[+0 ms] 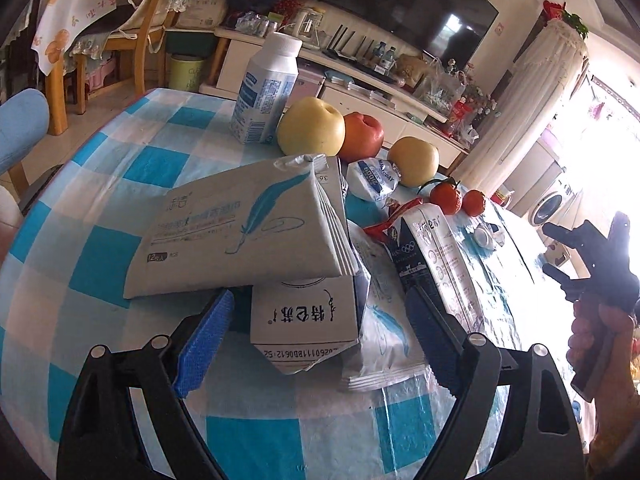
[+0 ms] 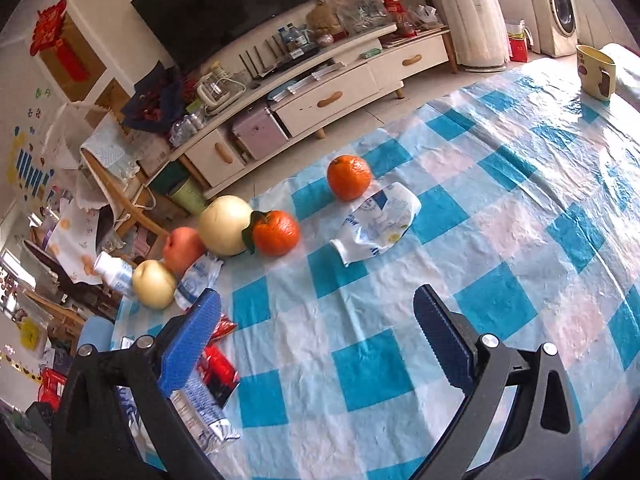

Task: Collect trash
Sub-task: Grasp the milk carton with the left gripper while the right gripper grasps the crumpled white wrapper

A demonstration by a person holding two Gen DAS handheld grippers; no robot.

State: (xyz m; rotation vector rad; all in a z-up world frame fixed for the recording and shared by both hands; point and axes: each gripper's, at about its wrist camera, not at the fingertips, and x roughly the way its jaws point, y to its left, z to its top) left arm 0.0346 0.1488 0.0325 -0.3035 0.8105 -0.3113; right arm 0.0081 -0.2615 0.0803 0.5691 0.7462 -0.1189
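Both pairs of blue-padded fingers stand spread with nothing between the pads: the left gripper (image 1: pixel 316 344) brackets a crumpled white milk carton with black Chinese lettering (image 1: pixel 306 328) without touching it, and the right gripper (image 2: pixel 320 344) hangs over bare cloth. That carton looks empty and light, its card soft and already dented, so I judge it will collapse under a squeeze; taking it across its flat sides near the printed end seems safest. At 11 o'clock from it, a flat grey tissue packet with a blue feather print (image 1: pixel 244 228) leans on top, slick film that may slide off when the carton moves. At 3 o'clock stands a tall white and dark milk pouch (image 1: pixel 436 256), with a red torn wrapper (image 1: pixel 394 220) behind it. In the right wrist view a crumpled white and blue plastic wrapper (image 2: pixel 376 224) lies at 12 o'clock from the right gripper, feather-light and springy, best pinched at a raised fold. Fruit sits near the trash: yellow pears, a red apple and orange tangerines (image 2: pixel 276 232), which should stay. Everything rests on a blue and white checked plastic tablecloth (image 2: pixel 500 216), wrinkled and glossy, likely slippery. Beyond are a white TV cabinet (image 2: pixel 332 92) and a washing machine (image 2: pixel 560 4).
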